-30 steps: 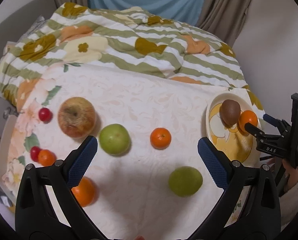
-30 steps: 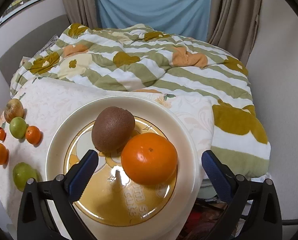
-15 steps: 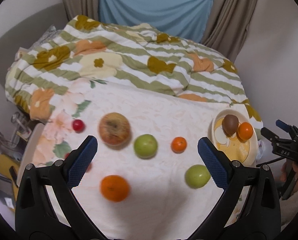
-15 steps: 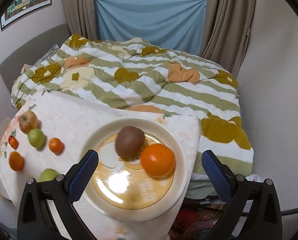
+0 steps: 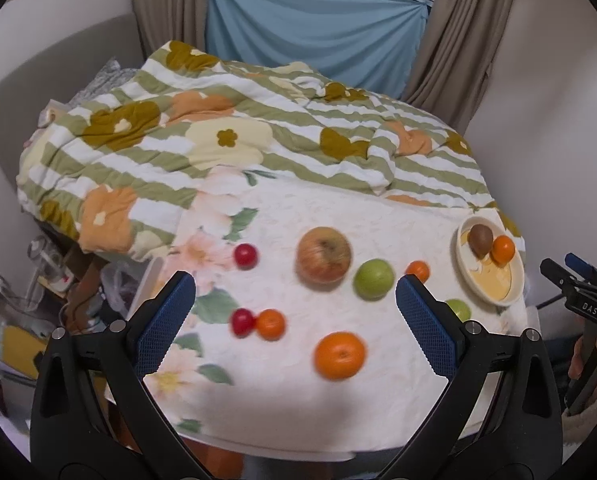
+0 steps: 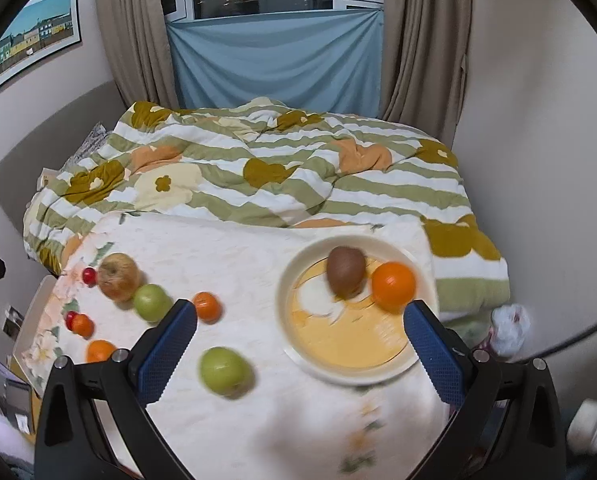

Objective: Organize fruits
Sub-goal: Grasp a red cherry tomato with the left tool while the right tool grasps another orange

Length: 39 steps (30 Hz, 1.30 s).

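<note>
A cream plate (image 6: 294, 324) (image 5: 514, 284) at the table's right end holds a brown kiwi (image 6: 345, 271) (image 5: 481, 239) and an orange (image 6: 393, 284) (image 5: 503, 249). Loose on the white cloth lie a big apple (image 5: 324, 255) (image 6: 118, 277), two green fruits (image 5: 373, 279) (image 6: 223, 370), a large orange (image 5: 340, 355), small tangerines (image 5: 271, 323) (image 6: 207, 305) and red cherry tomatoes (image 5: 245, 256). My left gripper (image 5: 295, 322) hovers open above the table's left half. My right gripper (image 6: 301, 344) hovers open, high over the plate's near side. Neither holds anything.
A striped flowered duvet (image 5: 234, 136) covers the bed behind the table. Clutter and a glass (image 5: 38, 264) sit on the floor to the left. The other gripper, held by a person's hand (image 5: 586, 304), shows at the right edge of the left wrist view. A wall stands close on the right.
Both grippers have pulled up and back from the table, so the fruits and plate look smaller. The left view has swung leftward. No fruit has moved.
</note>
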### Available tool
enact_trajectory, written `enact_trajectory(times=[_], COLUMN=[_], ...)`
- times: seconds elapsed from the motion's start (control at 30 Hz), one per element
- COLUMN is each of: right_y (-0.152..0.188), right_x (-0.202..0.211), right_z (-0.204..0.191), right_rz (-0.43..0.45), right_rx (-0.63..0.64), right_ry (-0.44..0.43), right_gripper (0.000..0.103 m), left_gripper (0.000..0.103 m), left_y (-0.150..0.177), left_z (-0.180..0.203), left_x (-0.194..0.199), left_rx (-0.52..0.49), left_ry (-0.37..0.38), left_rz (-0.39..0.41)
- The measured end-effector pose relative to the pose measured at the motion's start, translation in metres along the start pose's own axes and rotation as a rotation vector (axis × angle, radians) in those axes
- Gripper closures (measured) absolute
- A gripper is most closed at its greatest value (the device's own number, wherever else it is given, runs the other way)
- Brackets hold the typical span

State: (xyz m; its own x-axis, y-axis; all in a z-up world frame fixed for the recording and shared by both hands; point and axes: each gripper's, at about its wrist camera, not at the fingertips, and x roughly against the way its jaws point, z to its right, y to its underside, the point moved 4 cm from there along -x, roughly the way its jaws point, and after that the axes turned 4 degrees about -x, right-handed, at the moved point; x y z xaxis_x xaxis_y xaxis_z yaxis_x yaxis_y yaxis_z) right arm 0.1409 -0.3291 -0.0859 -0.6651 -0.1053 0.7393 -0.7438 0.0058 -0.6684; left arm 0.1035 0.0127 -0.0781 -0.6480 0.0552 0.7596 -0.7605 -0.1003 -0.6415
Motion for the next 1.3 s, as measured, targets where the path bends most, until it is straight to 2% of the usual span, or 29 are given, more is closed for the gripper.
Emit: enact_trajectory(times=[0.23, 0.43, 0.63, 0.83, 1.07, 1.13, 1.23, 1.3], right_y=[0.029, 0.052, 0.078, 0.104, 0.125, 0.127, 0.129, 0.129], right_x=[0.010, -0.002, -0.028, -0.049, -0.070, -0.072, -0.077, -0.079], right_z=[-0.060, -0.103, -0.138, -0.166, -0.191, -0.197, -0.204, -0.207], right_rz=[0.024, -0.011, -0.080, -0.139, -0.197, -0.201, -0.208, -0.207], right_rx=[-0.034, -0.031, 0.013, 0.091, 0.162, 0.176, 0.207, 0.220], right_ry=[0.004, -0.014, -0.014, -0.030, -0.055, -0.065, -0.062, -0.065], right_gripper=[0.000, 0.000, 0.000, 0.000, 0.000, 0.003, 0.006, 0.007], left_gripper=[0.000, 0.000, 0.000, 0.001, 0.008, 0.017, 0.019, 0.027], left_y=[0.019, 0.034, 0.051, 0.069, 0.080, 0.082, 0.083, 0.084], left_z=[-0.051, -0.078, -0.089, -0.083, -0.074, -0.071, -0.068, -0.067], left_x=[-0.009, -0.031, -0.064, -0.100, -0.132, -0.139, -0.149, -0.154], left_rx=[-0.063, -0.116, -0.142, -0.186, -0.230, -0.243, -0.254, -0.255], left_ry=[0.036, 0.053, 0.078, 0.100, 0.121, 0.126, 0.128, 0.133], left_rz=[-0.024, -0.066, -0.142, -0.218, -0.282, -0.298, -0.326, -0.335])
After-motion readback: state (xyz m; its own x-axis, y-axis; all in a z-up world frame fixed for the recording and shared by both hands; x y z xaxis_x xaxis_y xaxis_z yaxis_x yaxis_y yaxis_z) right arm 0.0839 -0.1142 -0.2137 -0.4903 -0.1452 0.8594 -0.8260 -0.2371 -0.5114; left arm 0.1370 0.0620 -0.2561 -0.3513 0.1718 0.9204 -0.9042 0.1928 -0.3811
